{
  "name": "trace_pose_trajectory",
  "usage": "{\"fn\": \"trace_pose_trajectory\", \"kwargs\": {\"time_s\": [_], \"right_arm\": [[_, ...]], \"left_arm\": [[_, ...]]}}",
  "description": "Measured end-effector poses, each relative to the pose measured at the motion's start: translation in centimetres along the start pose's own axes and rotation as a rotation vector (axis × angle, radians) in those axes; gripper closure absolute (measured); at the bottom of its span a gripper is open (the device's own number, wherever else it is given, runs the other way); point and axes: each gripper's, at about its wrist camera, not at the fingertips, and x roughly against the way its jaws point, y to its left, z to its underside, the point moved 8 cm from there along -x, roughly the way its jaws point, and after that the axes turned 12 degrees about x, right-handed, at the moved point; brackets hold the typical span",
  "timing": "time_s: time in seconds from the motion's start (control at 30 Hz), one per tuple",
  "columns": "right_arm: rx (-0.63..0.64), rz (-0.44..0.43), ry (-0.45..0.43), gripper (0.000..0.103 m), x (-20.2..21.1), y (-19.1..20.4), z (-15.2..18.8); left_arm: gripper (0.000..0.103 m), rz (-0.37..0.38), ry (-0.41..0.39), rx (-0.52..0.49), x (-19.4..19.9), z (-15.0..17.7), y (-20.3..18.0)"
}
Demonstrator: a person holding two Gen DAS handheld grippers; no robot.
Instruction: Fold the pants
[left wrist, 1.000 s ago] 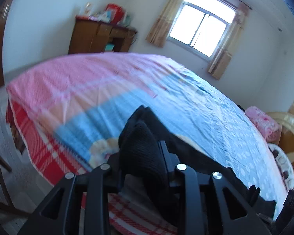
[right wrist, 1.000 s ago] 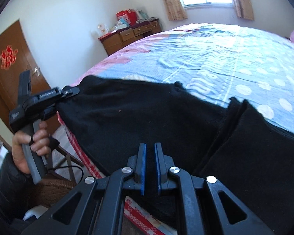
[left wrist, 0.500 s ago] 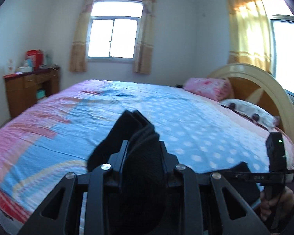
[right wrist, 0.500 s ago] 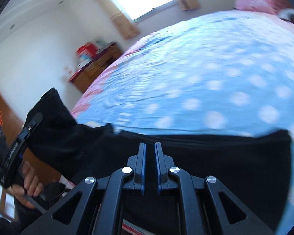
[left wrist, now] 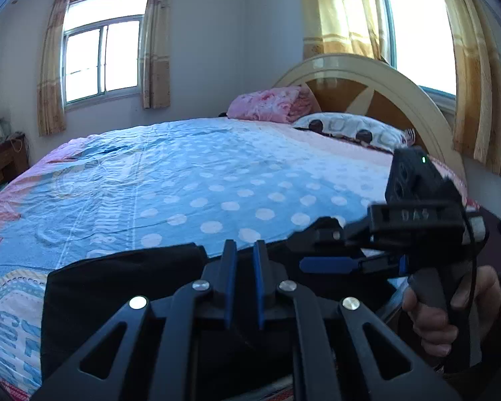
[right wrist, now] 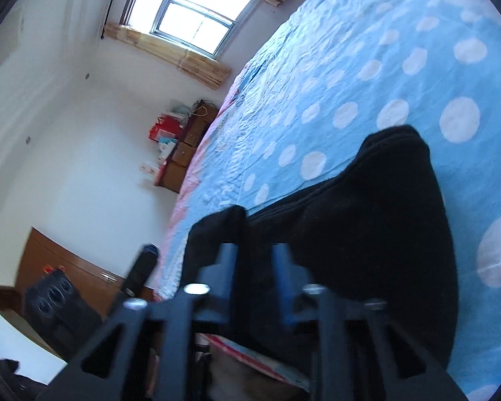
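The pants (left wrist: 123,287) are lying on the bed (left wrist: 217,180) just ahead of both tools. The left tool (left wrist: 243,254) has just closed, empty. The right tool (right wrist: 254,257) has just been opening, letting the pants go.

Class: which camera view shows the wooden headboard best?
The left wrist view: the arched headboard stands whole behind the pillows. The right wrist view shows none of it, only bedspread and black pants.

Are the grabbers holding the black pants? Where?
Nothing looks held. The right gripper has just been opening, pads off the black pants lying on the bed. The left gripper is shut, with no cloth seen in it.
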Motion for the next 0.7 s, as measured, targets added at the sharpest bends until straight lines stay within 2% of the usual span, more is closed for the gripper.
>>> {"fn": "trace_pose_trajectory", "kwargs": {"time_s": [0.03, 0.07, 0.1, 0.17, 0.2, 0.23, 0.3, 0.33, 0.47, 0.53, 0.6, 0.7], "right_arm": [[-0.005, -0.014, -0.016, 0.042, 0.0, 0.2, 0.0], [0.002, -0.018, -0.018, 0.042, -0.1, 0.3, -0.1], [0.013, -0.014, -0.005, 0.042, -0.3, 0.6, 0.0], [0.040, -0.032, 0.010, 0.042, -0.4, 1.4, 0.0], [0.047, -0.047, 0.004, 0.042, -0.3, 1.7, 0.0], [0.053, -0.062, 0.002, 0.042, -0.4, 2.1, 0.0], [0.062, -0.093, 0.019, 0.042, -1.1, 2.7, 0.1], [0.064, -0.104, 0.034, 0.042, -1.5, 3.0, 0.3], [0.085, -0.093, 0.080, 0.042, -4.1, 3.2, 0.6], [0.119, -0.088, 0.102, 0.042, -5.8, 3.7, 0.7], [0.175, -0.038, 0.122, 0.042, -7.3, 4.0, 0.9], [0.257, 0.022, 0.150, 0.042, -9.1, 4.8, 1.9]], "left_arm": [[0.092, -0.013, 0.009, -0.029, -0.3, 0.5, -0.4], [0.091, -0.015, 0.013, -0.058, -0.2, 0.9, -0.7], [0.086, -0.011, 0.012, -0.062, 0.2, 0.9, -0.6], [0.085, -0.027, -0.015, -0.032, 1.3, 0.1, 0.7], [0.080, -0.051, -0.024, -0.012, 1.5, -0.3, 1.6], [0.069, -0.078, -0.030, 0.018, 1.9, -0.8, 3.1], [0.056, -0.131, -0.039, 0.107, 2.7, -1.5, 6.4], [0.056, -0.166, -0.035, 0.157, 3.1, -1.8, 8.7], [0.057, -0.295, -0.034, 0.255, 4.3, -1.4, 14.7], [0.057, -0.351, -0.031, 0.277, 4.5, -0.9, 16.5], [0.057, -0.391, -0.011, 0.290, 4.3, -0.2, 17.6], [0.056, -0.398, 0.022, 0.307, 3.7, 1.0, 18.0]]}}
